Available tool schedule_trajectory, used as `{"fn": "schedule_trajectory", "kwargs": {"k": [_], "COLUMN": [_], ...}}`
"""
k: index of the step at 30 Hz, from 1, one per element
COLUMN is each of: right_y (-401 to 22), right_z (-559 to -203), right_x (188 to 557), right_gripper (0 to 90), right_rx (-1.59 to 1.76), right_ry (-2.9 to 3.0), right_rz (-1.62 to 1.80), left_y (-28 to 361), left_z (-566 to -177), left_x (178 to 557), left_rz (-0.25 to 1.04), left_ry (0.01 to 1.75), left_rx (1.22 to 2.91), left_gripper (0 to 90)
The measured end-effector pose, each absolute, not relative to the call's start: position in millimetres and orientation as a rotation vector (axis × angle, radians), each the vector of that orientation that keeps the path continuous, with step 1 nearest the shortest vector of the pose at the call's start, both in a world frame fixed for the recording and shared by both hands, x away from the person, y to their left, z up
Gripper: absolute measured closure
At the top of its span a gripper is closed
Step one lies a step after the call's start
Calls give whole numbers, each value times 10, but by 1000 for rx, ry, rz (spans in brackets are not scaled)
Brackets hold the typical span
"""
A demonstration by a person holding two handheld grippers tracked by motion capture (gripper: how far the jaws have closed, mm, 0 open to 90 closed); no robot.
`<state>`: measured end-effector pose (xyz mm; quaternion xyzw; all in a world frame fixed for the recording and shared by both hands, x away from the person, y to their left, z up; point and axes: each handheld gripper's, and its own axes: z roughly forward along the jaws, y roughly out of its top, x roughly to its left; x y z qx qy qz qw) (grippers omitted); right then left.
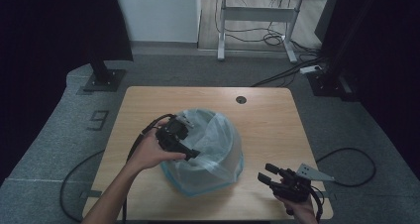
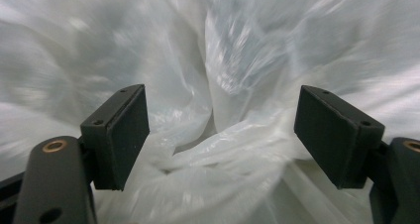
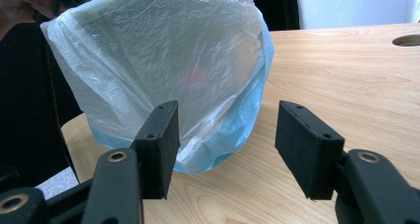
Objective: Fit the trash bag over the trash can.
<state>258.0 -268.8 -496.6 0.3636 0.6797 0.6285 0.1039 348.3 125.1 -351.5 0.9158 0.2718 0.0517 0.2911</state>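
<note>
- Grey carpet surrounds one wooden table (image 1: pixel 277 130); its top is bare except for one bin, and one round cable hole (image 1: pixel 241 99) sits by the far edge.
- Two grippers are in play, one per hand.
- Nearest, the right gripper (image 1: pixel 264 174) rests low at the table's near right corner, by the near edge, well apart from the bin. Its jaws stand parted with nothing between them; in the right gripper view the pads frame bare wood and the bin's lower side.
- One grey three-cornered plate (image 1: pixel 311 172) juts from it toward the right edge.
- Just farther, left of centre, stands the bin (image 1: pixel 233 157), one only, wrapped in one pale, see-through bag (image 1: pixel 218 135) with a blue tinge at the bottom rim. The bag's skirt reaches the tabletop near the near edge.
- The left gripper (image 1: pixel 194 154) reaches in over the bin's left rim, pointing right and down into the mouth. In the left gripper view its jaws stand wide, with crumpled film (image 2: pixel 223 149) bunched between the pads; neither pad presses on it, so nothing is gripped.
- Open room: a broad bare stretch to the right of the bin and another beyond it, up to the far edge; a narrower strip on the left.
- Farthest, across the carpet, one desk frame (image 1: pixel 257 16) stands against the wall with loose cables under it.
</note>
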Motion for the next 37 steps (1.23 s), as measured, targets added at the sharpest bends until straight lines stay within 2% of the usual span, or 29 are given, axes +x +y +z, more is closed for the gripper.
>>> {"fn": "schedule_trajectory", "kwargs": {"k": [9, 22, 29, 37], "right_y": [-2706, -2702, -2704, -2682], "right_z": [-4971, -5024, -5039, -5036], "right_x": [2583, 2613, 2624, 2626], "right_gripper": [414, 407, 404, 386], "right_rx": [1082, 1093, 1103, 1094], "right_ry": [2002, 2019, 2016, 2019], "right_rz": [1832, 1782, 1778, 1773], "left_y": [1840, 2652, 2862, 2923], "left_z": [-3377, -3795, -3936, -3961], "left_x": [3084, 2630, 2566, 2545], "left_rz": [259, 326, 319, 328], "left_ry": [724, 841, 890, 907], "left_rx": [2197, 2059, 2023, 1999], "left_gripper": [213, 214, 213, 212]}}
